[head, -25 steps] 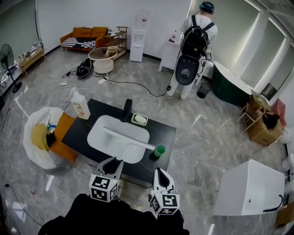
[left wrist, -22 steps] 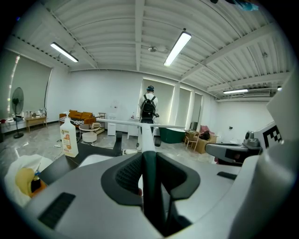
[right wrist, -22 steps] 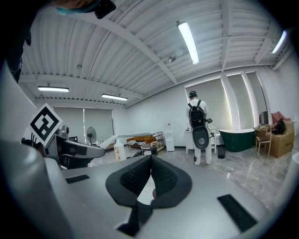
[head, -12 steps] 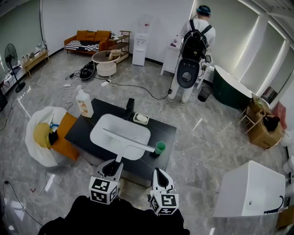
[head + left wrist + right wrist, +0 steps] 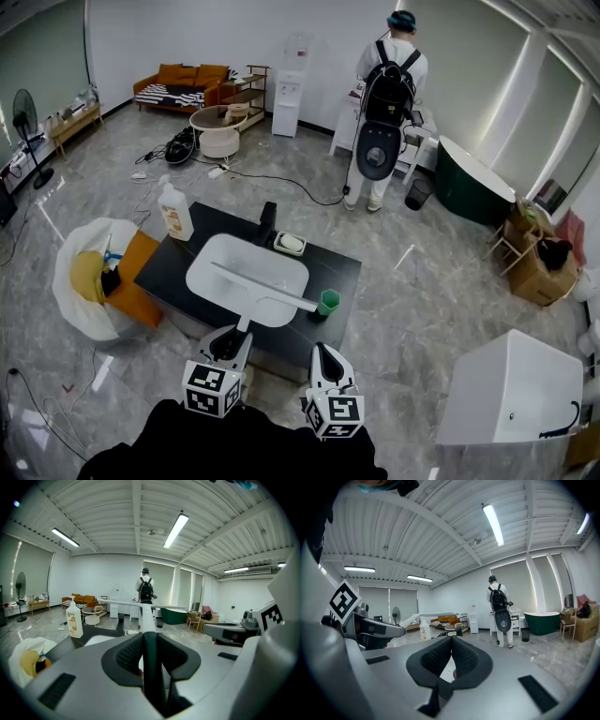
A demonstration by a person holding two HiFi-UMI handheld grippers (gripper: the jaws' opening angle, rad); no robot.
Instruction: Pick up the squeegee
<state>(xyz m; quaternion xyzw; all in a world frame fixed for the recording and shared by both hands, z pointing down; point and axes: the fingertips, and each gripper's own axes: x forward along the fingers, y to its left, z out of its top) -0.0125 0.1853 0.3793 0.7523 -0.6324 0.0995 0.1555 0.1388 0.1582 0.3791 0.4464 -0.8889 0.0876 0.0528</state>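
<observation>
The squeegee (image 5: 265,285) has a long white blade and a dark handle, and it hangs over the white sink basin (image 5: 285,266). My left gripper (image 5: 232,341) is shut on the handle's near end. In the left gripper view the dark handle (image 5: 151,660) runs up between the jaws of that gripper (image 5: 150,644) to the white blade (image 5: 140,603). My right gripper (image 5: 327,360) stays just right of it above the counter's near edge. In the right gripper view its gripper (image 5: 451,651) is shut on nothing, and the blade (image 5: 425,617) shows at left.
The black counter (image 5: 343,269) carries a soap bottle (image 5: 175,211), a black faucet (image 5: 267,223), a soap dish (image 5: 287,244) and a green cup (image 5: 327,302). A white bag (image 5: 73,314) sits at left and a white box (image 5: 511,384) at right. A person with a backpack (image 5: 388,86) stands far back.
The counter has slid slightly right and up in the view. The person at the back has stepped left. The squeegee stays in my left gripper.
</observation>
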